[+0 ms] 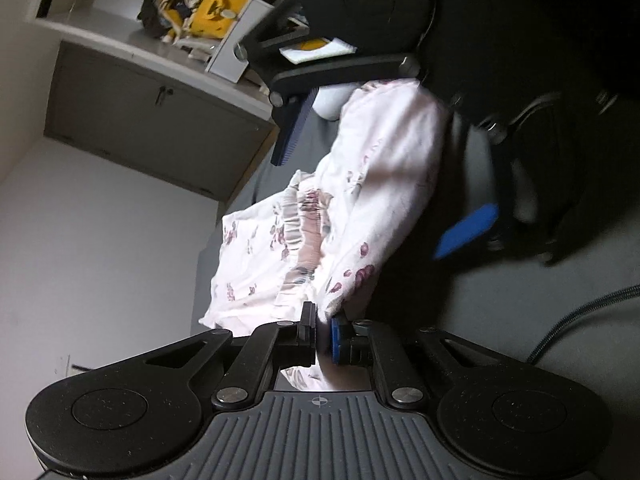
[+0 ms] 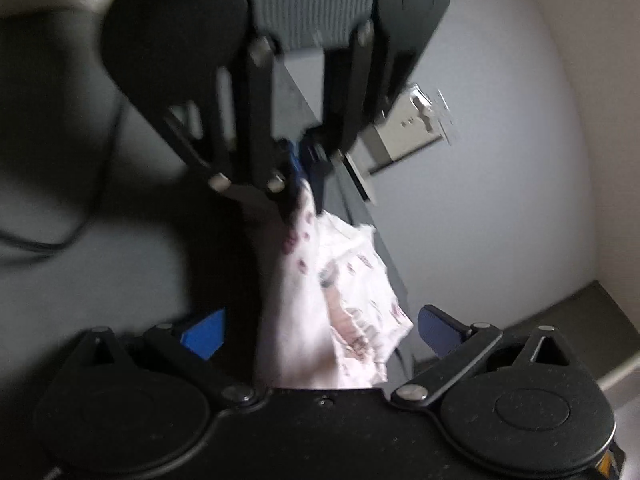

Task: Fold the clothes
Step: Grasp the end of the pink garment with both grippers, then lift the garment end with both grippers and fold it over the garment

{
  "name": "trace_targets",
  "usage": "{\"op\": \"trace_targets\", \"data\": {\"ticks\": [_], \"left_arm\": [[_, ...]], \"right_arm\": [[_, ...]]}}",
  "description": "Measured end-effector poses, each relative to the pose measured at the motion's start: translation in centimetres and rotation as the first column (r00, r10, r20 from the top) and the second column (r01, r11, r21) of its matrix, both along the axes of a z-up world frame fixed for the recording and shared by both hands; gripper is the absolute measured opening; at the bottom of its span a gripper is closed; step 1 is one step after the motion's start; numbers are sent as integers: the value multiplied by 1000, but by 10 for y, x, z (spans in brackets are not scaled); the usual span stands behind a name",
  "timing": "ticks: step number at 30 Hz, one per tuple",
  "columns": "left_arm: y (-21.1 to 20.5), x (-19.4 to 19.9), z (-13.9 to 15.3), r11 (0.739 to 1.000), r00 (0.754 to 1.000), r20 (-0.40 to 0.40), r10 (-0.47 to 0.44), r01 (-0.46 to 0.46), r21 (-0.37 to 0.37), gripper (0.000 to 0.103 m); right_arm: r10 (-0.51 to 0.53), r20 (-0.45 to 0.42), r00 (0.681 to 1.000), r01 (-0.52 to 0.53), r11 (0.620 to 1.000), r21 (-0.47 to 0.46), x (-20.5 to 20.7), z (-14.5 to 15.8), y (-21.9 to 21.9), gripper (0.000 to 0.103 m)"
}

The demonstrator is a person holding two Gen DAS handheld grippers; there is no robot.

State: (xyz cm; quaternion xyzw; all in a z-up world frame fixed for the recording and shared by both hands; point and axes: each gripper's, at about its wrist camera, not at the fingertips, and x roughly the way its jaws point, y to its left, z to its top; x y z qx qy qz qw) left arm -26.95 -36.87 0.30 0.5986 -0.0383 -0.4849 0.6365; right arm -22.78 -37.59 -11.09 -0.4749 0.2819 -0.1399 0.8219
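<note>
A white garment with purple flowers and ruffled trim (image 1: 340,200) hangs stretched between both tools above a grey surface (image 1: 520,304). My left gripper (image 1: 323,332) is shut on one edge of it at the bottom of the left wrist view. The right gripper (image 1: 360,204) faces it from above, blue pads (image 1: 466,232) spread wide, with the cloth lying between them. In the right wrist view the garment (image 2: 352,300) runs between the open right gripper (image 2: 320,336) and the shut left gripper (image 2: 306,172). Whether the right pads touch the fabric I cannot tell.
A pale cabinet (image 1: 152,120) stands at the left, with a yellow and black pile of clothes (image 1: 192,4) on its shelf. A black braided cable (image 1: 580,320) trails over the grey surface. A wall socket plate (image 2: 412,128) sits on the white wall.
</note>
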Motion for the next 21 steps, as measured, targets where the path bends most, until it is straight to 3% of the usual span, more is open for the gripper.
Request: {"op": "trace_targets", "data": {"ticks": [6,10,14,16,20,21], "left_arm": [[-3,9,-3,1000,1000,-11,4,-4,0,9],[-8,6,-10,1000,1000,10,-16,15,19,9],[-11,-3,-24,997,995,78,-58,53,54,10],[-13,-5,-31,995,991,105,-79,71,75,21],[-17,-7,-39,996,977,196,-83,76,44,82],[-18,-7,-39,996,973,212,-87,83,27,86]], "right_arm": [[-72,-1,997,72,997,-22,-3,4,-28,87],[-46,-22,999,45,998,-50,-7,6,-29,49],[-23,-30,999,23,1000,-3,-4,16,-26,19],[-20,-24,999,21,1000,21,-2,22,-28,17],[-20,-16,1000,20,998,52,2,34,-33,17],[-22,-13,1000,23,998,61,2,36,-35,17]]}}
